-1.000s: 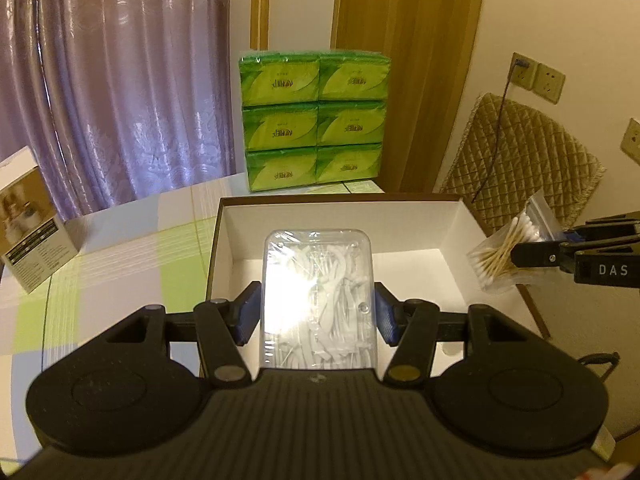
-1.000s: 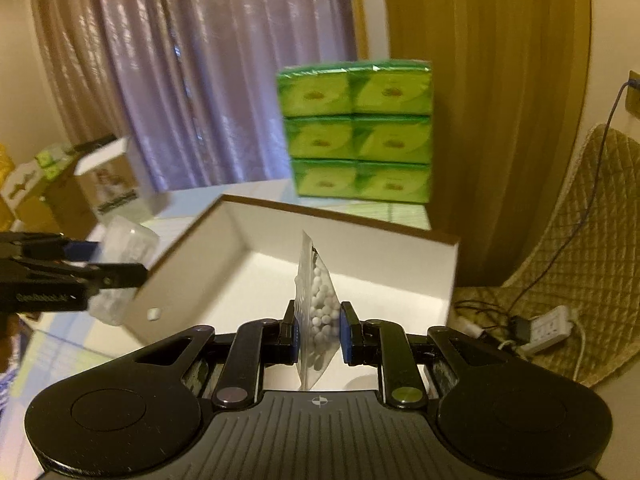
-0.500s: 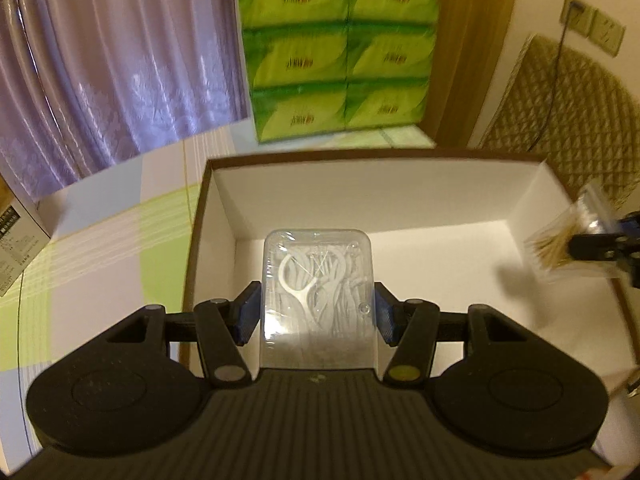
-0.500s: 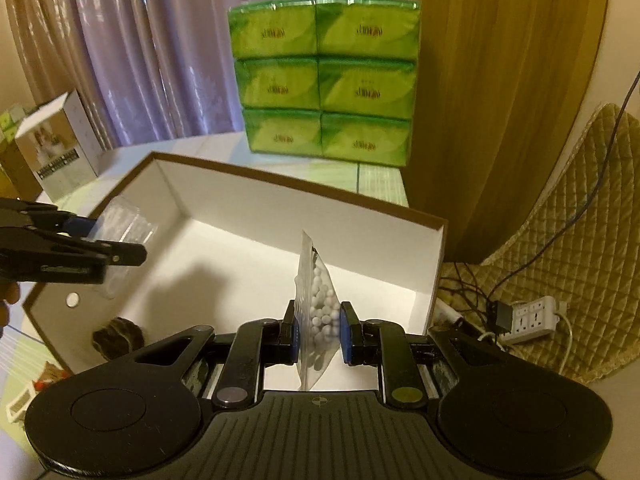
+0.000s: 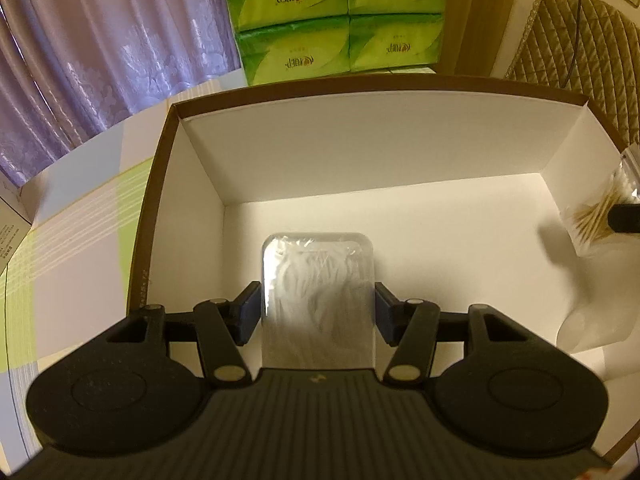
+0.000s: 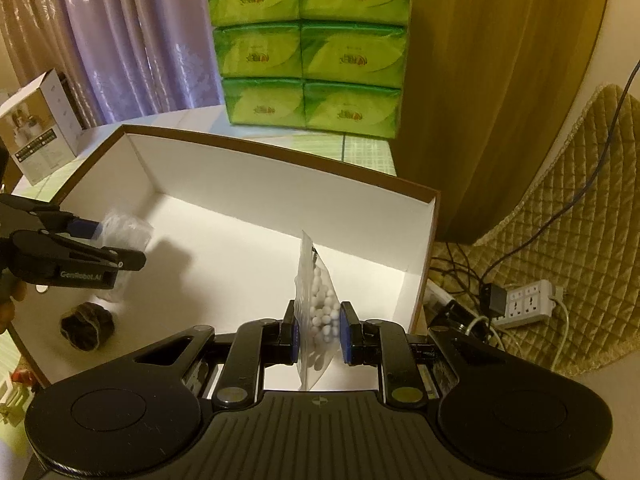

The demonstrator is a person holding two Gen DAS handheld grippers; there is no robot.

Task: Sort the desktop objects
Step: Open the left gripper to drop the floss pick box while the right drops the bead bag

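You see purple curtains (image 6: 132, 40) and a brown wooden door (image 6: 500, 80). A power strip (image 6: 528, 302) lies beside a quilted cushion (image 6: 580, 220).

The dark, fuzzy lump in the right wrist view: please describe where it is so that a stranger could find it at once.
Find the big white box with a brown rim, in front of the green tissue packs. The lump lies on the box floor in its near left corner, below the left gripper. It is the only dark, loose thing there; the clear packs are both held in grippers.

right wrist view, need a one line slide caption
Right gripper holds a clear bag of cotton swabs over the white-lined cardboard box.
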